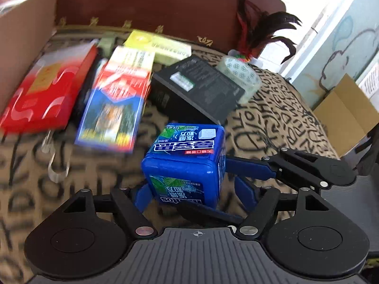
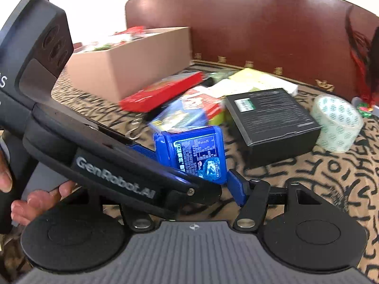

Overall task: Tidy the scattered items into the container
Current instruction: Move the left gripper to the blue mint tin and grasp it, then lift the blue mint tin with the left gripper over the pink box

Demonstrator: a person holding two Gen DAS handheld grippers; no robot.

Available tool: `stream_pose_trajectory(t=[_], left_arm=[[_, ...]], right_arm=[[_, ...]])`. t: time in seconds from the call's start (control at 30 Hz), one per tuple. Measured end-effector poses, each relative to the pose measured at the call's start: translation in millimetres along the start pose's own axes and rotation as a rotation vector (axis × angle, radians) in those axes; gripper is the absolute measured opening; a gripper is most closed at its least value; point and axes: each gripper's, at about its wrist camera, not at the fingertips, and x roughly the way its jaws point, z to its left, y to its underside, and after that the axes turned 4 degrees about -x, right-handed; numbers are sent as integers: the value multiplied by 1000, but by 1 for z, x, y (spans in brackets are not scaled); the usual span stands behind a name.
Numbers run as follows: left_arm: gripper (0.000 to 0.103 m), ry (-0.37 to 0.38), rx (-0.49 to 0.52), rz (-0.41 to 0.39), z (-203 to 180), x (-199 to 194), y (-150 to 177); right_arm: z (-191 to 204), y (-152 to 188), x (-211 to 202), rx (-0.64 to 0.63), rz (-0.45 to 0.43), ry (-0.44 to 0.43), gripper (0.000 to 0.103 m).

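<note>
Both grippers, the left gripper [image 1: 189,189] and the right gripper [image 2: 196,177], angle downward around the blue box [image 1: 187,158]; grip unclear, blurred boxes behind.

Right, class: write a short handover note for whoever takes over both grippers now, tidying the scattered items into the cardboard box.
Left gripper: open, fingers either side of the blue gum box, with a gap showing on one side.
Right gripper: at the same box; grip unclear, one finger hidden.
Cardboard box: beyond the pile, to its left, already holding some items.
Left to do: gum box, red box, blue-and-red pack, yellow-green box, black box, tape roll and feather shuttlecock, all on the patterned cloth.
</note>
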Motion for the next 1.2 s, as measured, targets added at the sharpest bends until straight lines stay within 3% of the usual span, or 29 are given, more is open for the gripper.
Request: stream_pose_trajectory(t=[0.3,0.47,0.63,0.8,0.97,1.2], left_arm=[[80,7,-76,-6,11,-37,47],[87,-12,-70,-26,12,-39,45],[88,-4,-54,-18,10,-33,42],[83,0,-43,-17,10,-29,42],[81,25,-105,-23,22,-30,39],[78,-16,-104,-59,24,-45,39]], right_arm=[[32,16,-16,-57,37,-103,68],[33,20,-11,-53,75,-66,69],[31,21,-11,-51,74,-60,69],[33,18,-6,-58,75,-55,70],[37,13,3,-72,88,-59,69],[50,-1,-2,-108,58,-91,68]])
